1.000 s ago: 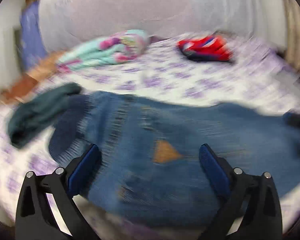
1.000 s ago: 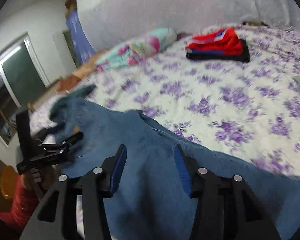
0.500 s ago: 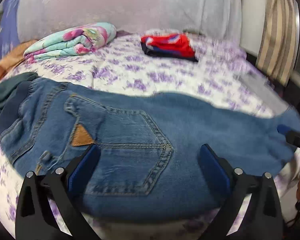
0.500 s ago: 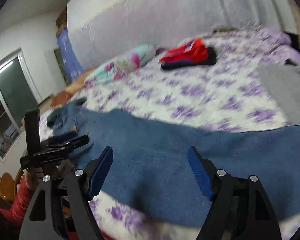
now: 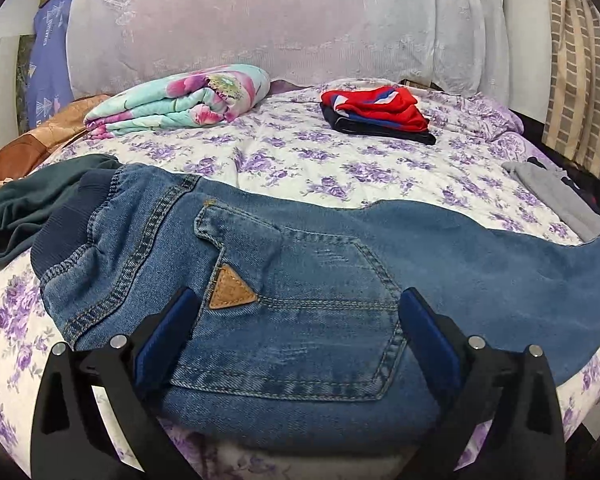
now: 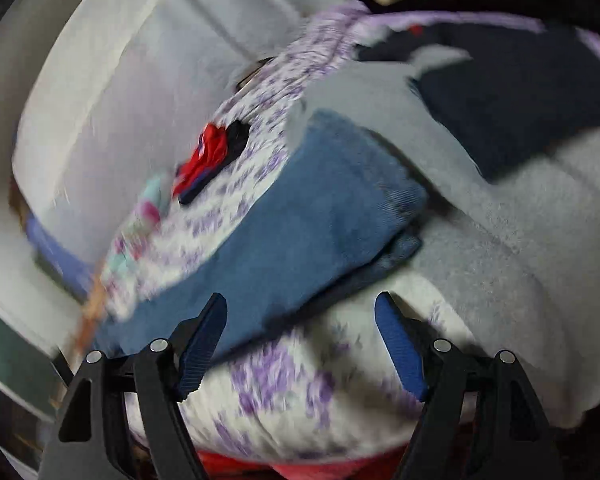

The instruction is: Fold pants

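Blue jeans (image 5: 460, 248) lie across the near edge of the bed, back pocket up, waistband to the left and leg running right. My left gripper (image 5: 300, 304) hovers open just over the pocket, its blue pads (image 5: 168, 336) wide apart, gripping nothing. In the blurred, rolled right wrist view, the leg's hem end (image 6: 396, 204) lies ahead of my right gripper (image 6: 300, 304). Its jaws are closing slightly but still stand wide. Only the flowered sheet (image 6: 284, 376) shows between them, with the denim edge just beyond the left fingertip.
A folded floral blanket (image 5: 180, 100) and a red-and-dark pile of folded clothes (image 5: 376, 112) sit at the back of the bed. A dark green garment (image 5: 32, 208) touches the waistband. Grey (image 6: 500, 220) and navy (image 6: 520, 92) clothes lie beside the hem.
My right gripper swept along the leg to its hem end, rolling as it went, and its jaws spread wider. The jeans now lie stretched out. My left gripper stayed open over the pocket.
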A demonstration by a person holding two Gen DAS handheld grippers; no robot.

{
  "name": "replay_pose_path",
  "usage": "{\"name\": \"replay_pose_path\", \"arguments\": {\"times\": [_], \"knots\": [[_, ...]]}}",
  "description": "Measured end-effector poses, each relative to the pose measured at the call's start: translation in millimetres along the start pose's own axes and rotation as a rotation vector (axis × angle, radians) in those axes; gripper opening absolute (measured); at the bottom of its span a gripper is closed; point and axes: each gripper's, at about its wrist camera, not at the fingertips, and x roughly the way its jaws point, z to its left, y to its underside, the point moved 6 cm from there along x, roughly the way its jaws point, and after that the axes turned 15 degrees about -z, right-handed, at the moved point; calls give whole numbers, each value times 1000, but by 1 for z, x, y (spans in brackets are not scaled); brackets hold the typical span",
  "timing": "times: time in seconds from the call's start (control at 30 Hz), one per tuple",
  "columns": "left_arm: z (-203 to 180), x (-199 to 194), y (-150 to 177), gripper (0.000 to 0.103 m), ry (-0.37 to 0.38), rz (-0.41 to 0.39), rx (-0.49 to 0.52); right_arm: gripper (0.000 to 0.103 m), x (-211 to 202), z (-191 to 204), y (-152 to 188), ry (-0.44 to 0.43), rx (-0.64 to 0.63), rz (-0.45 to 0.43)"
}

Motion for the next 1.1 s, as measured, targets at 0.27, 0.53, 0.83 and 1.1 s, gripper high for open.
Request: {"name": "replay_pose_path", "arguments": {"times": [0.27, 0.53, 0.83, 1.1], "knots": [[2, -2, -1, 98, 12, -11, -10, 47, 4, -14, -5, 32, 70, -86], [55, -42, -22, 98, 11, -127, -202, 15, -8, 33, -16, 57, -239, -258], [142, -41, 3, 98, -100, -96, -447, 14, 9, 204, 37, -114, -827, -348], [131, -29, 11, 98, -195, -71, -280, 16, 80, 258, 188, -208, -1319, 11]]}}
